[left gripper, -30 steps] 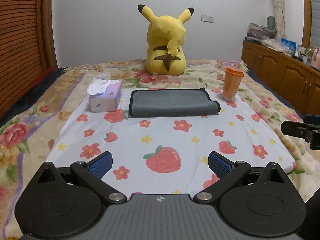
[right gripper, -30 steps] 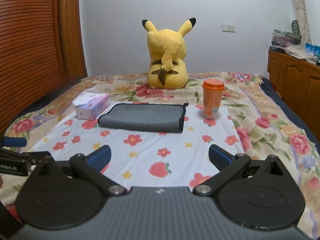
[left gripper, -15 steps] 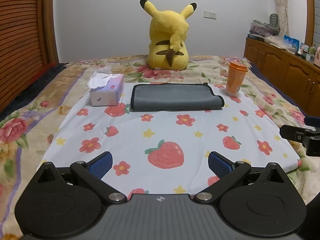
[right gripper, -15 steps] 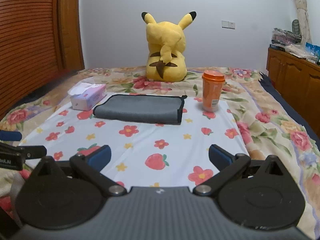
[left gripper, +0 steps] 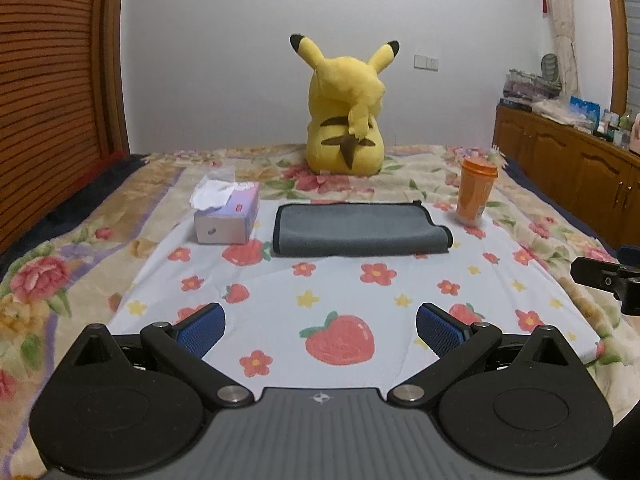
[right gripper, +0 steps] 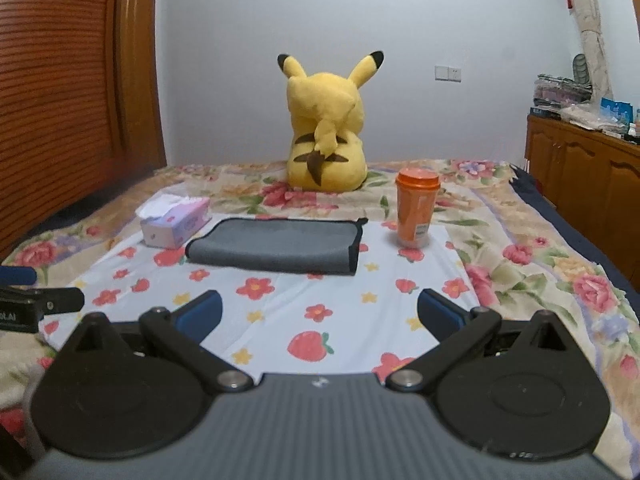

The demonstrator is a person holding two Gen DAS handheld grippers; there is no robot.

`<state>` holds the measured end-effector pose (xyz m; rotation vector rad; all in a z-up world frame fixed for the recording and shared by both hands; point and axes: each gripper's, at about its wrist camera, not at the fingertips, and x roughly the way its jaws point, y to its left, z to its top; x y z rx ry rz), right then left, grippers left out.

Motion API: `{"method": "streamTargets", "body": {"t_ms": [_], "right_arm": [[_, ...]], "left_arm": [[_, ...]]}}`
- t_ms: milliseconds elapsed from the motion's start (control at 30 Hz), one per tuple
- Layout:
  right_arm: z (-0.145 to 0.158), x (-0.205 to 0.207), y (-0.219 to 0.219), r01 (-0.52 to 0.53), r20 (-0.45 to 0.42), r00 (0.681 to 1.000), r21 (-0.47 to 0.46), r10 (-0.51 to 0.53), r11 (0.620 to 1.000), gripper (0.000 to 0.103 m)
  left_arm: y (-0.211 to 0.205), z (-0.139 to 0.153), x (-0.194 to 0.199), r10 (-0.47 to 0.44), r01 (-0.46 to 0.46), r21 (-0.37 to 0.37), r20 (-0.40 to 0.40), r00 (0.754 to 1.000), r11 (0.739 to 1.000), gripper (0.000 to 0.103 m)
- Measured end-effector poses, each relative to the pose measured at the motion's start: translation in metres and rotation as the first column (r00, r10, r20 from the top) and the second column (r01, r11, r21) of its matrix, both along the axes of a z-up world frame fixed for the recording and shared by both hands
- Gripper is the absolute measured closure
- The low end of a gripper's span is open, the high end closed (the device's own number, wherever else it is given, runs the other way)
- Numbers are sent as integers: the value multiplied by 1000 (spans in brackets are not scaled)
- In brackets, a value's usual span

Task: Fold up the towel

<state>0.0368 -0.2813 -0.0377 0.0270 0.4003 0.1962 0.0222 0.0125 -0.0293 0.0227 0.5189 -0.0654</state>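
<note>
A yellow plush [left gripper: 344,120] (back turned) sits beyond a tissue box [left gripper: 227,216] and an orange cup [left gripper: 476,192].

Both grippers now sit farther back from the grey towel [left gripper: 360,229] than a second ago, toward the near edge of the strawberry-print sheet [left gripper: 348,296]. The left gripper [left gripper: 320,326] is pulled back and lower, so more of the sheet's near part lies ahead of it. The right gripper [right gripper: 318,314] is likewise drawn back and turned slightly leftward.
</note>
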Motion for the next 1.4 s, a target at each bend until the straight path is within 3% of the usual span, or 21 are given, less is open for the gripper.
{"method": "streamTargets", "body": {"t_ms": [967,1400], "right_arm": [[5,-11,-9,31,97,995,39,-34,999,0],[9,-16,-15,47,139,989,56,-55,997,0]], "left_arm": [[-5,15,-22,-14,7,44,161,987,999,0],[-5,18,-23,-12,3,49,188,982,999,0]]}}
